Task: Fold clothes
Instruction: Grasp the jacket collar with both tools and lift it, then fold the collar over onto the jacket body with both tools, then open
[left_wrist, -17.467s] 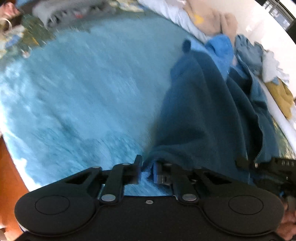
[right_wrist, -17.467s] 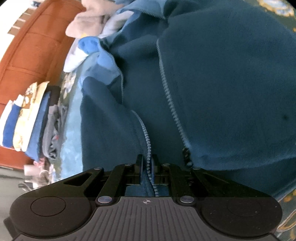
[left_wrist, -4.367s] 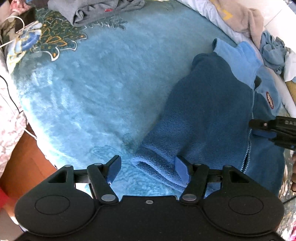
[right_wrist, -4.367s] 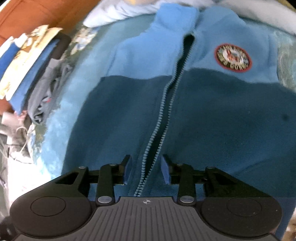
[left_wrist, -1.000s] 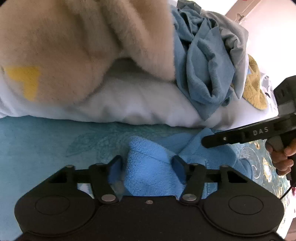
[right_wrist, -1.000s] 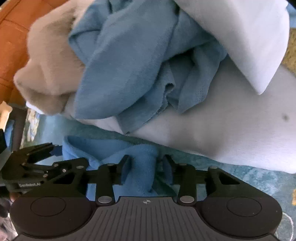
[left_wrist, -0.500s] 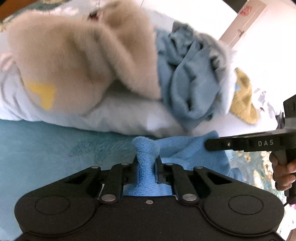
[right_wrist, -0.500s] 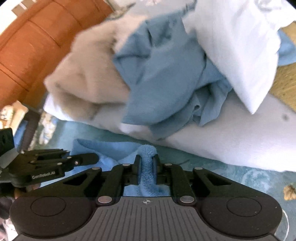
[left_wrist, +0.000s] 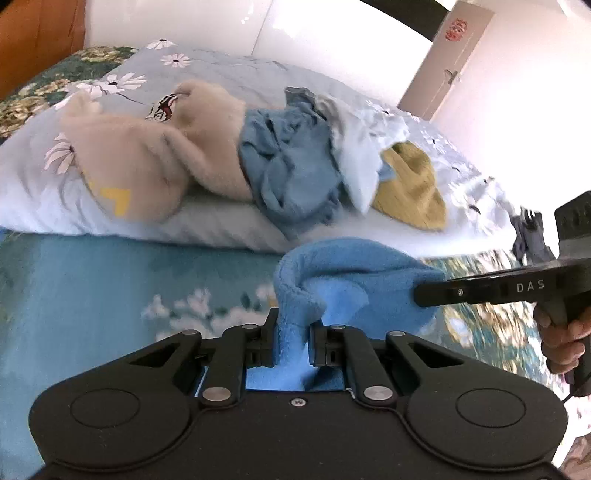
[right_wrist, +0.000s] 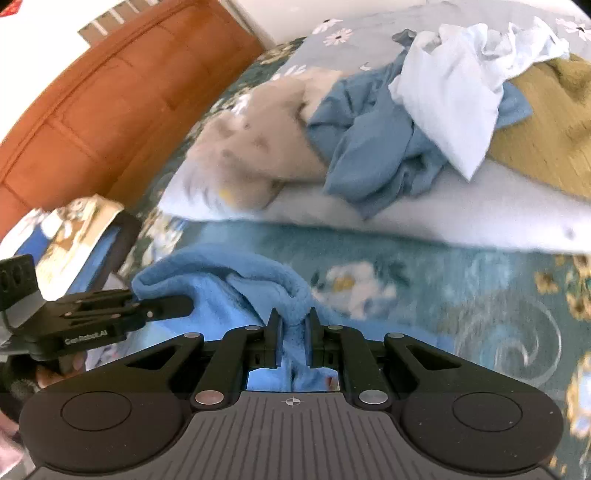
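The blue fleece jacket's light-blue top edge (left_wrist: 354, 269) is lifted off the teal bedspread. My left gripper (left_wrist: 293, 325) is shut on one corner of that edge. My right gripper (right_wrist: 293, 321) is shut on the other corner (right_wrist: 258, 280). The right gripper also shows at the right of the left wrist view (left_wrist: 421, 295), and the left gripper at the left of the right wrist view (right_wrist: 184, 304). The fleece hangs in a fold between them; the rest of the jacket is hidden below the grippers.
A pile of unfolded clothes lies on the pale floral quilt (left_wrist: 207, 70) beyond: a beige fleece (left_wrist: 159, 155), a blue garment (left_wrist: 291, 170), a white one (right_wrist: 458, 92), a mustard one (left_wrist: 413, 188). A stack of folded items (right_wrist: 74, 229) sits by the orange headboard (right_wrist: 110, 96).
Both grippers, open around the collar a second ago, have shut on it and lifted it up and back, so the clothes pile looks farther away.
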